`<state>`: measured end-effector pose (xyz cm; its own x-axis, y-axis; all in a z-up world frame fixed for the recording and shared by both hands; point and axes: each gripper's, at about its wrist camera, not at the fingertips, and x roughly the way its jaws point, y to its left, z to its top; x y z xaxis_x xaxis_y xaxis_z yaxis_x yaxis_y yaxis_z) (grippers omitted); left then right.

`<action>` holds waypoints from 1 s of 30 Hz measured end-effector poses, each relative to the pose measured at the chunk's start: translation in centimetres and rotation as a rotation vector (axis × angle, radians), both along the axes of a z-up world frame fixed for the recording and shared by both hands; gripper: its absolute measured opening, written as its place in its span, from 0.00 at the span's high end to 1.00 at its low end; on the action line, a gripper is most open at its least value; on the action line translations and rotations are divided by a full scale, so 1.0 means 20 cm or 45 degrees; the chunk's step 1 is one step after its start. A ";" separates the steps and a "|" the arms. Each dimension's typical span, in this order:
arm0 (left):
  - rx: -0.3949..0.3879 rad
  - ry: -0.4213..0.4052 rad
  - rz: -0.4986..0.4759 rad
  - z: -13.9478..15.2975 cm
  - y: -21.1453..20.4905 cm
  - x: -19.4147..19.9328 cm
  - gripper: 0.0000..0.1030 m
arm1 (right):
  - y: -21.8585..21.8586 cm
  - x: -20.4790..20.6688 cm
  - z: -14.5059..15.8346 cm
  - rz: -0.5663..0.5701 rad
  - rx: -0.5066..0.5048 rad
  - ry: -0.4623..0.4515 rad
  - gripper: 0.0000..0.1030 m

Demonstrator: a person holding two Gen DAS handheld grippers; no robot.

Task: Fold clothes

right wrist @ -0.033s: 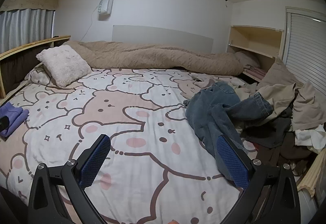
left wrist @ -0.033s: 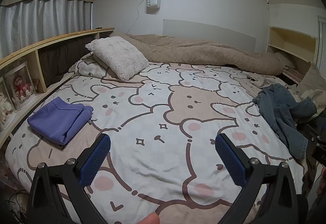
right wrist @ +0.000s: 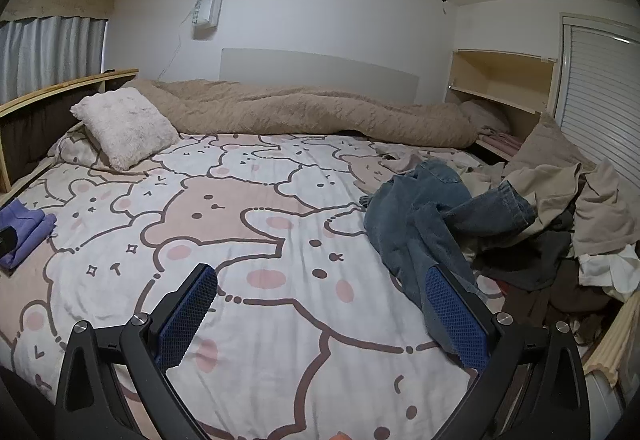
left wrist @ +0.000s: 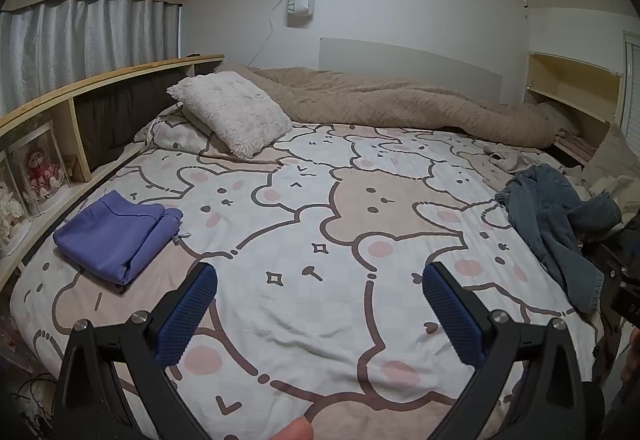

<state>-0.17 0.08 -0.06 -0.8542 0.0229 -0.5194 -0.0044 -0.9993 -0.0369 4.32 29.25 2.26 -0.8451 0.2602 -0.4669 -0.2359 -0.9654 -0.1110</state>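
Observation:
A crumpled pair of blue jeans (right wrist: 424, 207) lies on the right side of the bed, also seen in the left wrist view as jeans (left wrist: 560, 215). A folded purple garment (left wrist: 116, 236) rests at the bed's left edge; the purple garment (right wrist: 24, 236) shows far left in the right wrist view. My left gripper (left wrist: 320, 272) hovers open over the bear-print sheet (left wrist: 320, 199), nothing between its blue pads. My right gripper (right wrist: 320, 272) is open too, its right finger (right wrist: 452, 312) overlapping the lower jeans leg in view.
A heap of unfolded beige, grey and white clothes (right wrist: 568, 224) sits at the right edge. A fluffy pillow (left wrist: 232, 111) and a tan blanket (left wrist: 400, 103) lie at the far side. A wooden shelf (left wrist: 80, 99) runs along the left.

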 end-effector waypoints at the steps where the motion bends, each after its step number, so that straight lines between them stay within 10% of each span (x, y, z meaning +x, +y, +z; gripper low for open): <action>1: 0.002 -0.006 -0.001 0.00 0.00 -0.01 0.00 | 0.00 0.00 0.00 0.001 0.000 -0.004 0.00; 30: 0.022 -0.038 -0.014 -0.06 0.03 -0.02 0.00 | -0.01 -0.03 -0.04 0.008 0.004 -0.045 0.00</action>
